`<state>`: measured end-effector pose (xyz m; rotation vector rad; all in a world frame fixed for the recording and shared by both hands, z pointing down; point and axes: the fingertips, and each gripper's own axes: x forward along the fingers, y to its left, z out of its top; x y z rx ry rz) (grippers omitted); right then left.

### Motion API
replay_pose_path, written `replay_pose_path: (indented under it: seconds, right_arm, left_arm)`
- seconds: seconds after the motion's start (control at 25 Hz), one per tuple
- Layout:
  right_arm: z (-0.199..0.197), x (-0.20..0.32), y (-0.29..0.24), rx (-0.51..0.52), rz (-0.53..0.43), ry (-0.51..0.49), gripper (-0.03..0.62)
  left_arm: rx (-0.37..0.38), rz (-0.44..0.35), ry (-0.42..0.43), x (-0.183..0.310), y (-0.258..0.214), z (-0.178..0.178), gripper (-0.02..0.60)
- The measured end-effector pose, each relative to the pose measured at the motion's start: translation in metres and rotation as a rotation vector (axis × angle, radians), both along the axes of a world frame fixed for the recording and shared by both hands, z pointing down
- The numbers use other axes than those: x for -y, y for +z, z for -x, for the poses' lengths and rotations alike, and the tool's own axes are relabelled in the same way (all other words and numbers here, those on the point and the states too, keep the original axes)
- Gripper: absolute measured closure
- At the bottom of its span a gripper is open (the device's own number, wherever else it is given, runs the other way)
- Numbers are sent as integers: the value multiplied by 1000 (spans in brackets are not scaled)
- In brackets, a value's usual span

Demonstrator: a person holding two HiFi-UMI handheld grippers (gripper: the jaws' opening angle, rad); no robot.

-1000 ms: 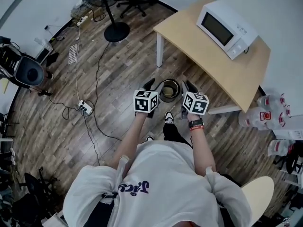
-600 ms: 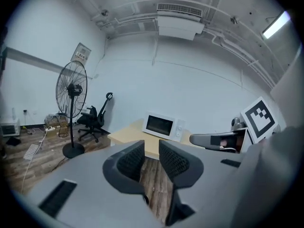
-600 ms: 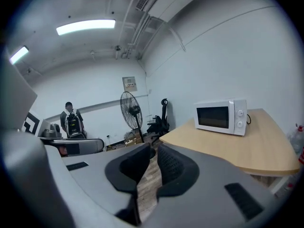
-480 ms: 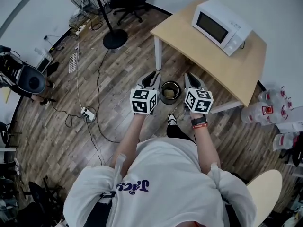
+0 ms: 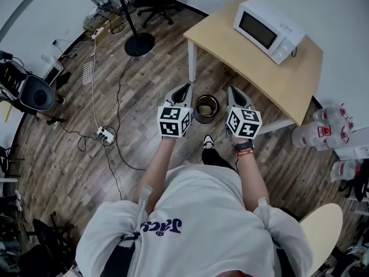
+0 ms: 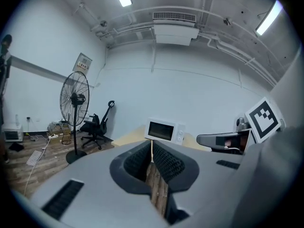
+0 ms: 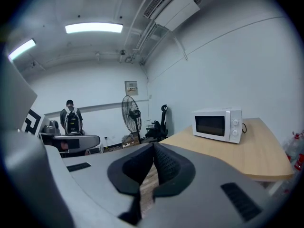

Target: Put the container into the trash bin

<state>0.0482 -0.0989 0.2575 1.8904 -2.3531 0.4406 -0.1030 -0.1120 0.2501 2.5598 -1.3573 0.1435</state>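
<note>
A round metal trash bin [image 5: 206, 108] stands on the wooden floor beside the table leg; I cannot make out what lies inside it. My left gripper [image 5: 184, 91] hovers left of the bin and my right gripper [image 5: 235, 95] right of it, both pointing away from me and touching nothing. In the left gripper view the left gripper [image 6: 151, 146] has its jaws closing until the pads meet, with only floor beyond. In the right gripper view the right gripper [image 7: 153, 148] closes the same way, with nothing between its pads. No separate container shows in any view.
A light wooden table [image 5: 259, 62] carries a white microwave [image 5: 268, 23] just beyond the bin. A standing fan's base [image 5: 140, 41] and cables with a power strip [image 5: 104, 134] lie to the left. Plastic bottles [image 5: 331, 134] crowd the right. A person [image 7: 71, 120] stands far off.
Both grippers have risen from low beside the bin, where they flanked it with open jaws. Their jaws have closed on nothing. The bin has stayed in place.
</note>
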Motion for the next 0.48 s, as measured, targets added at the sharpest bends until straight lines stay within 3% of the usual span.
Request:
replay_pose_path:
  seconds: [0.32, 0.48]
  right_arm:
    - [12, -13, 9, 6, 8, -17, 579]
    - [15, -18, 22, 1, 31, -27, 579]
  left_arm:
    - [-8, -5, 26, -16, 3, 0, 555]
    - [-47, 27, 2, -18, 15, 6, 555]
